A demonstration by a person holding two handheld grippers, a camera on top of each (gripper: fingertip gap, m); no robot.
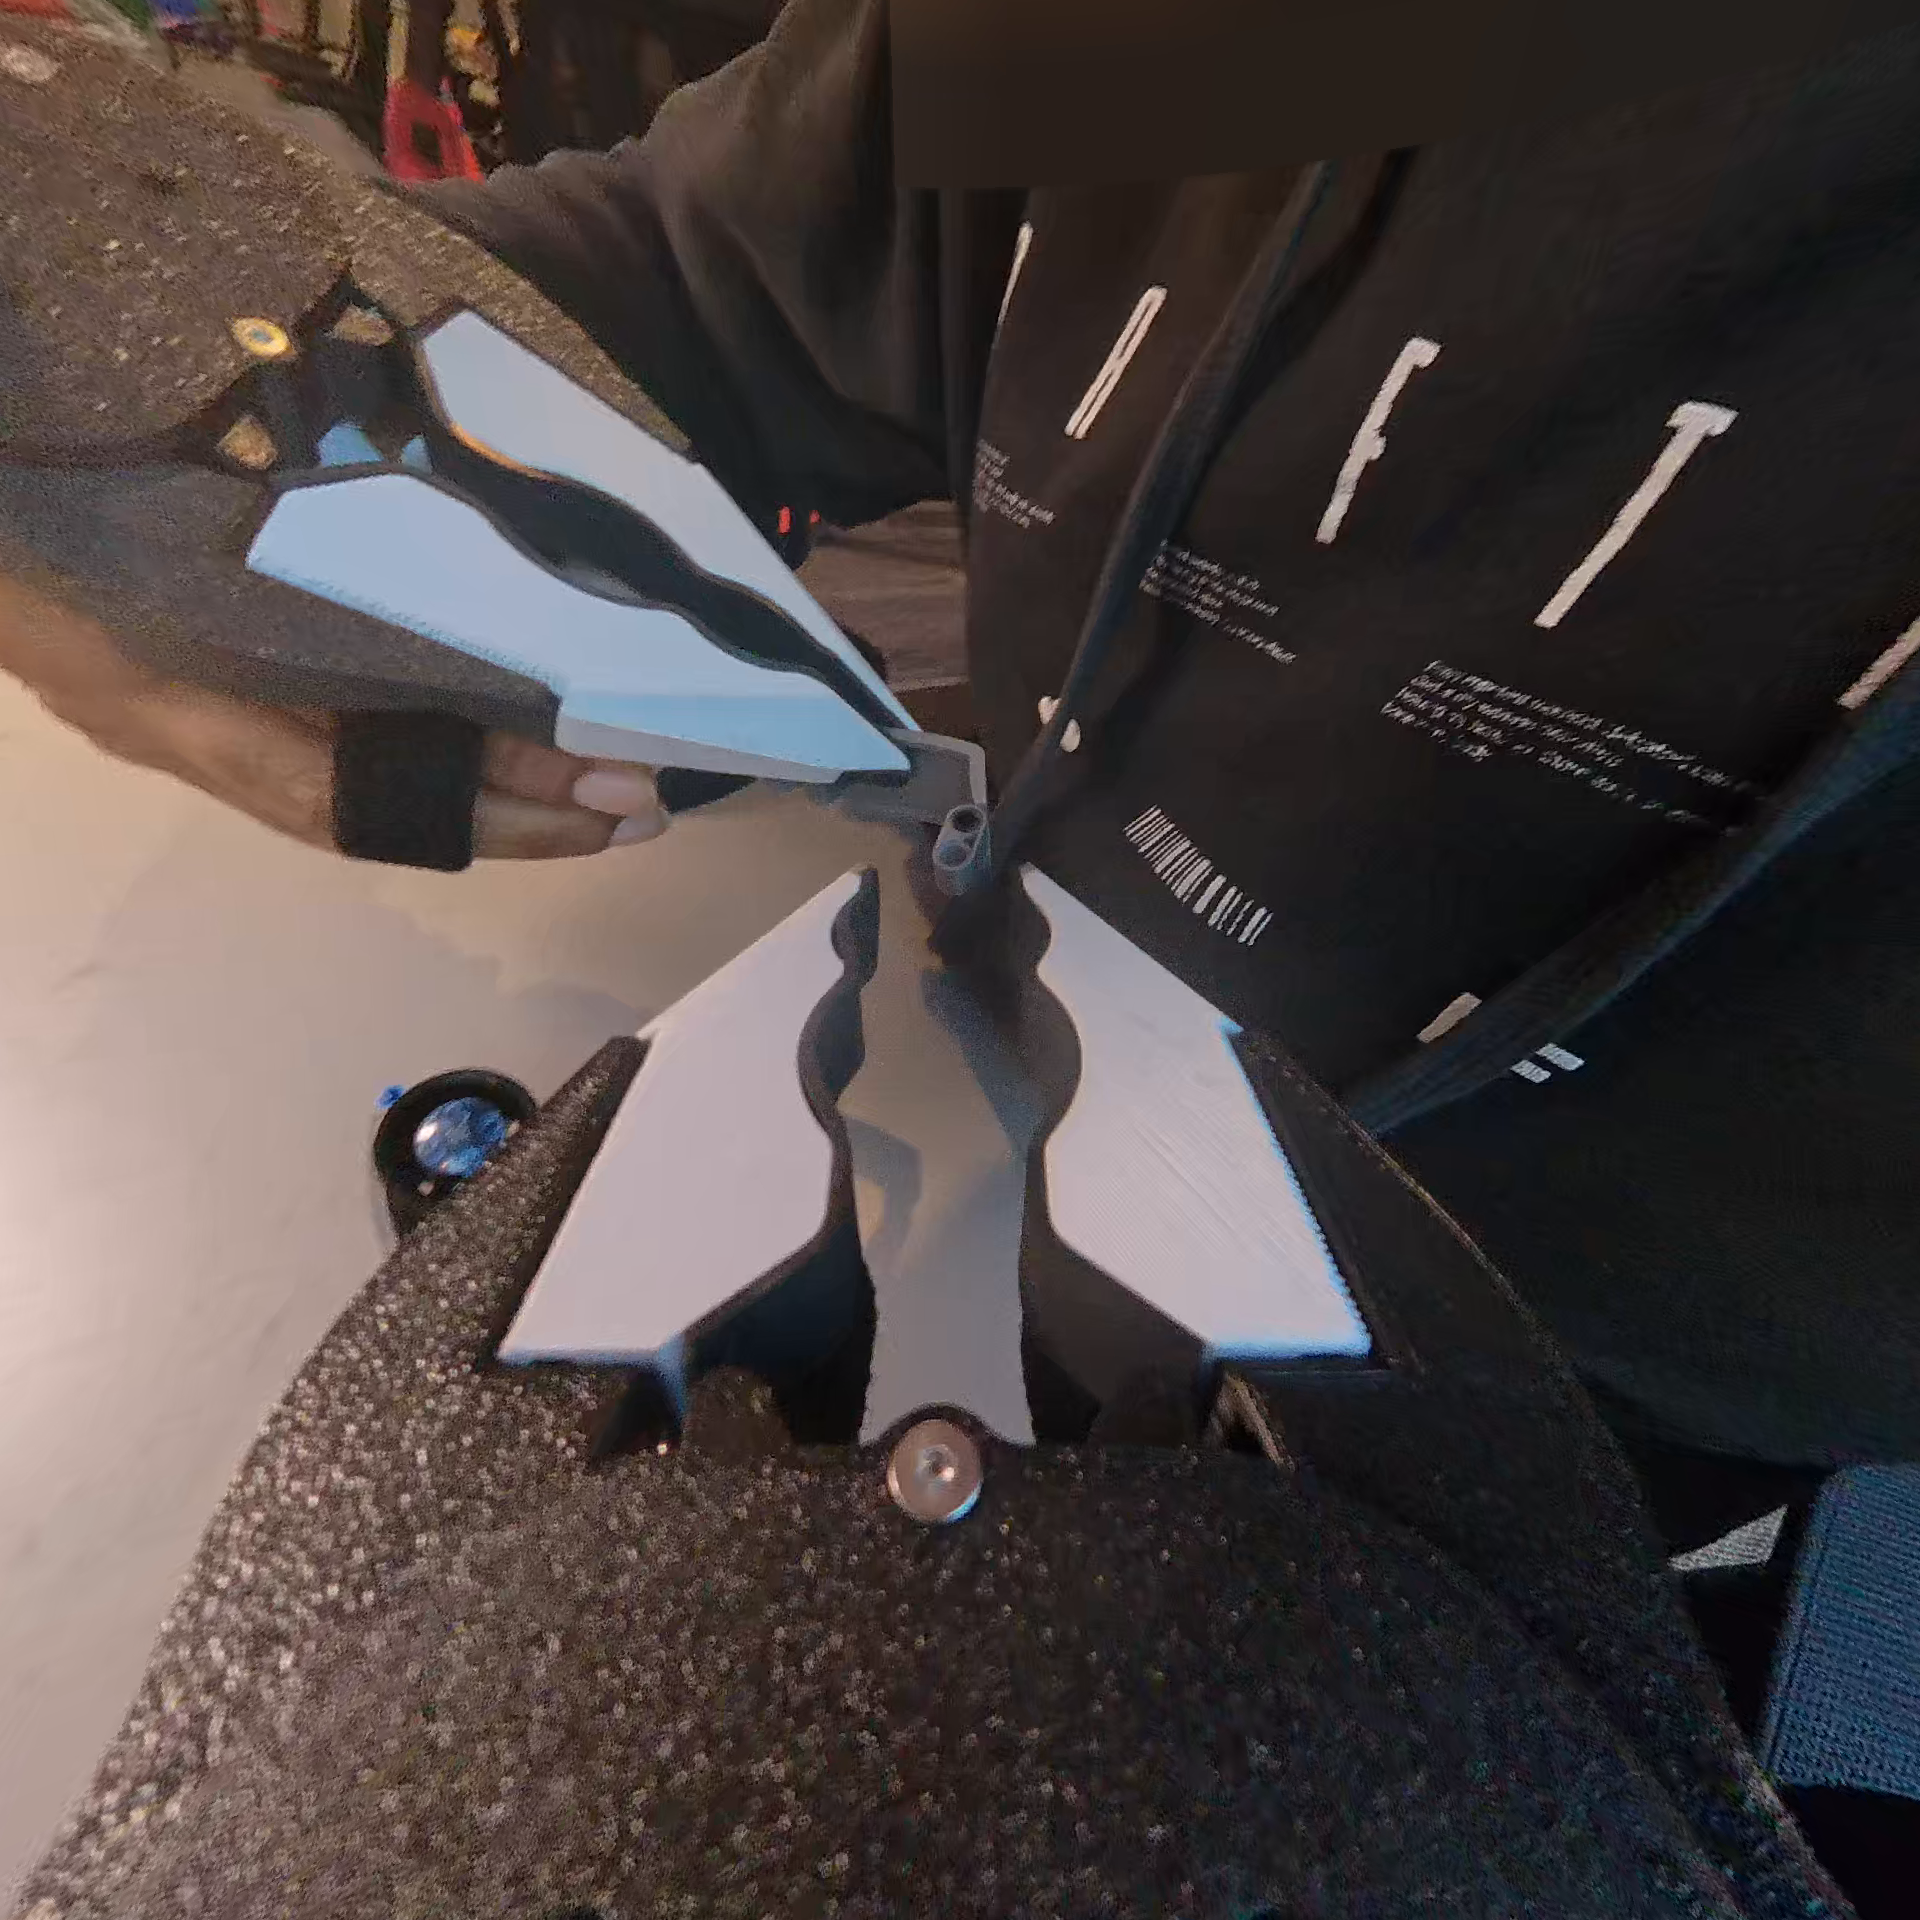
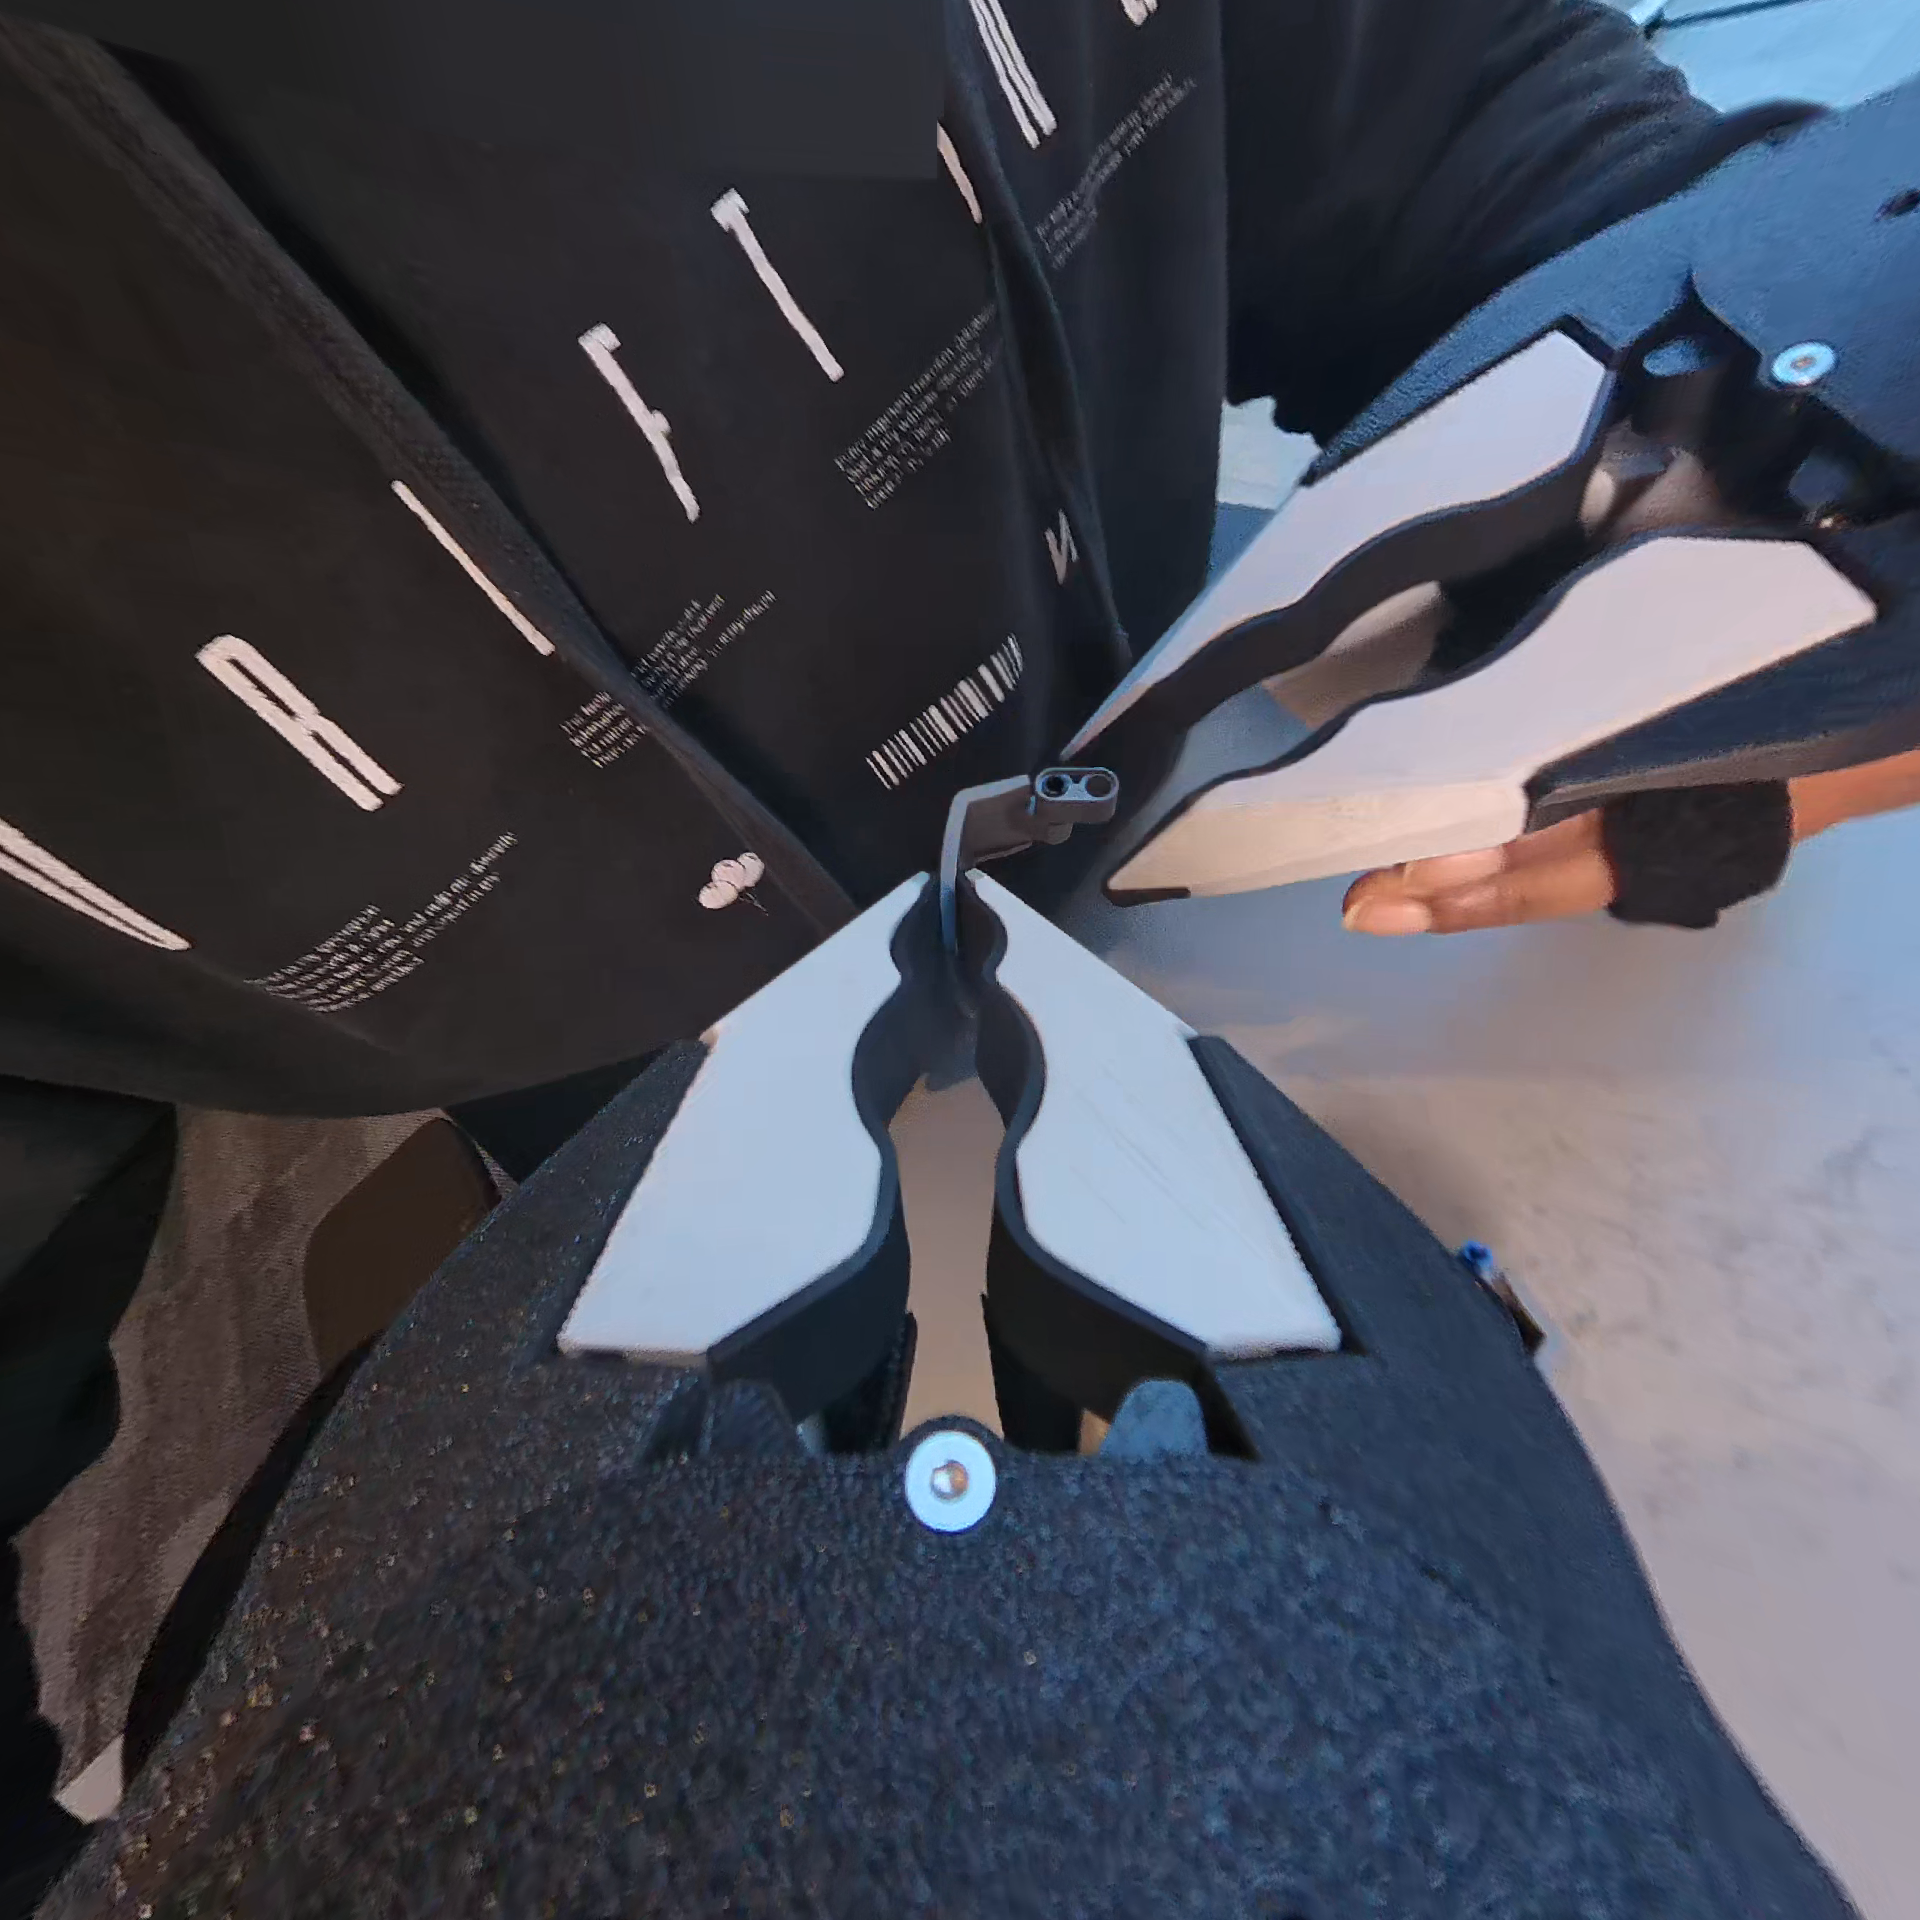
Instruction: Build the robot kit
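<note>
A small grey angled bracket [image 2: 961, 821] ends in a two-hole connector [image 2: 1075, 792]. My right gripper [image 2: 951, 883] is shut on the bracket's thin lower leg. In the left wrist view it reaches in from the upper left [image 1: 902, 756], with the bracket [image 1: 951, 769] sticking out of its tip. My left gripper [image 1: 945, 888] is closed around the dark stem below the two-hole connector [image 1: 961, 836]. In the right wrist view it comes in from the upper right [image 2: 1103, 826], with its tips at the connector. Both grippers meet tip to tip, held above a pale table.
A person's black sweatshirt [image 1: 1455, 520] with white print hangs close behind the part. The pale table [image 2: 1507, 1143] lies below. Hands with black straps [image 1: 416, 790] [image 2: 1558, 873] hold the grippers. A red object [image 1: 426, 135] stands far back. Left and right tips are no more than a few centimetres apart.
</note>
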